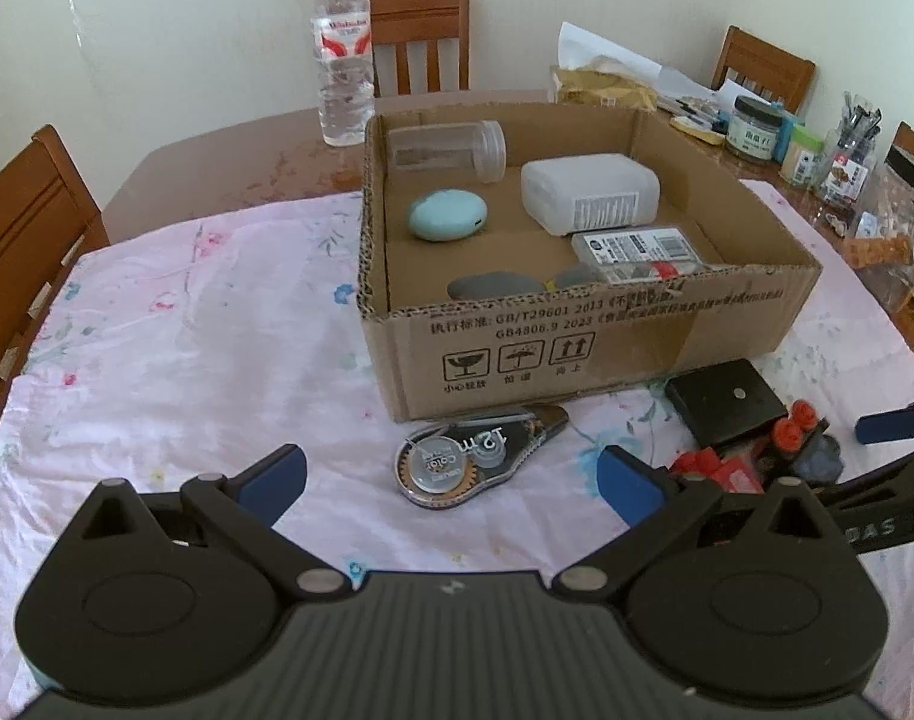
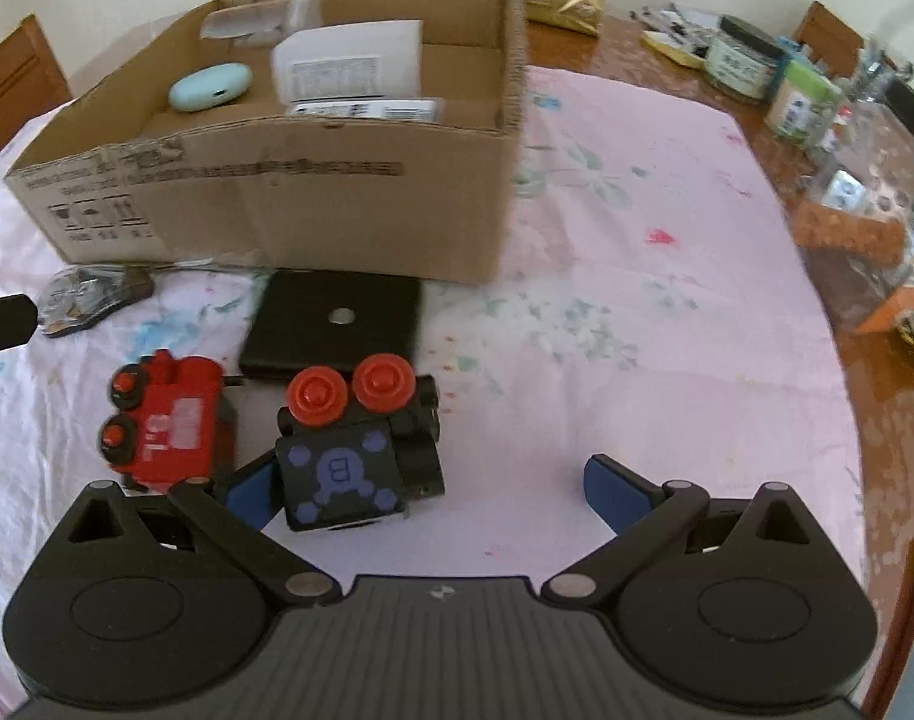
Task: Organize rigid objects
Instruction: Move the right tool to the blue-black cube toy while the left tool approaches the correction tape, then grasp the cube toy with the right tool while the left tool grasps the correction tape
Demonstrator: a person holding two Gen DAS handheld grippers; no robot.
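While spread wide over the cloth [image 1: 175, 330], left gripper [image 1: 451, 480] grips nothing, facing tape dispenser [image 1: 475, 456] lying just before box [image 1: 577, 336]. Inside box: clear jar [image 1: 448, 150], blue pebble [image 1: 448, 215], white bottle [image 1: 589, 192], labelled case [image 1: 637, 252], grey stones [image 1: 496, 286]. Right gripper [image 2: 433, 492] likewise splayed and empty, black toy [image 2: 361, 450] with red wheels between fingers, touching the left finger [image 2: 250, 489]. Red toy [image 2: 169, 426] just left of it, black pad [image 2: 337, 318] behind, against box [image 2: 277, 192].
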